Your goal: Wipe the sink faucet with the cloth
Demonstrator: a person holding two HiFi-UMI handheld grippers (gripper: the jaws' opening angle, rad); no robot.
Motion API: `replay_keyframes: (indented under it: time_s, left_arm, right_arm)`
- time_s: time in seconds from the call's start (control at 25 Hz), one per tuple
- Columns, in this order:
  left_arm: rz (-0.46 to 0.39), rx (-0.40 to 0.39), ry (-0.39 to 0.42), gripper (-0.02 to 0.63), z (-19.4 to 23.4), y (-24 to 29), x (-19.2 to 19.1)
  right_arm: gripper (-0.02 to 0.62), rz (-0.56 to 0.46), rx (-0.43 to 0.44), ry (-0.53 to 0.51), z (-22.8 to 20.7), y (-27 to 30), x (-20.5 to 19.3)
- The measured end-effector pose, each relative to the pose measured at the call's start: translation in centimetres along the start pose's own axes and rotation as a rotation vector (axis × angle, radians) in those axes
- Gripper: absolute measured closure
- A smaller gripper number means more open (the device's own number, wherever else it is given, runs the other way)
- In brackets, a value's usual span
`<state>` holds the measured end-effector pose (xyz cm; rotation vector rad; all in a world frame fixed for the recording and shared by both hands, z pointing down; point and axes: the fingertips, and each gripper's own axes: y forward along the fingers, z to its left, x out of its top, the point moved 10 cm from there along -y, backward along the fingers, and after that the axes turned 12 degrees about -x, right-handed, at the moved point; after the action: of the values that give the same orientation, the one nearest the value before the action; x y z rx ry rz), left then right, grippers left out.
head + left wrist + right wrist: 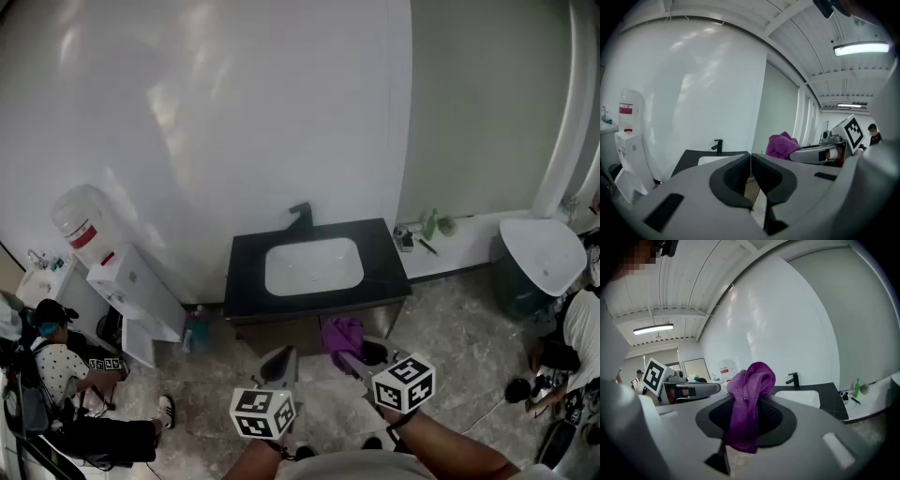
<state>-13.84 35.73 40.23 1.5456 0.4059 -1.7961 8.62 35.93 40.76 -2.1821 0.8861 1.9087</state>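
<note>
Head view: black counter [386,255] against white wall [234,112]; right gripper [359,349] clamps cloth [339,331], jaws touching on left gripper [280,363].

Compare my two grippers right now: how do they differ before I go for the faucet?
The right gripper is clamped on the purple cloth, which bunches above its jaws and hangs below them; the left gripper has its jaws together on nothing. In the head view the right gripper sits slightly nearer the sink than the left gripper. Both point toward the black faucet, and neither touches it or the sink.
</note>
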Motion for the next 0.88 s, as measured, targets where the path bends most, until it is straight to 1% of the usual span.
replay_keyframes:
  time_s: [0.4, 0.64, 0.72, 0.88]
  left_arm:
    - [0.006, -0.001, 0.008, 0.591, -0.1, 0.0, -0.4]
    - [0.016, -0.004, 0.000, 0.591, 0.4, 0.3, -0.2]
    - [0.031, -0.012, 0.000, 0.591, 0.6, 0.6, -0.5]
    - [0.107, -0.062, -0.011, 0.591, 2.0, 1.7, -1.7]
  right_arm:
    - [0.485, -0.002, -0.005, -0.007, 0.2, -0.3, -0.2]
    - [0.485, 0.009, -0.013, -0.002, 0.0, 0.2, -0.2]
    - [0.485, 0.016, -0.015, -0.002, -0.1, 0.4, -0.4]
    - [0.483, 0.030, -0.018, -0.001, -0.1, 1.4, -1.3]
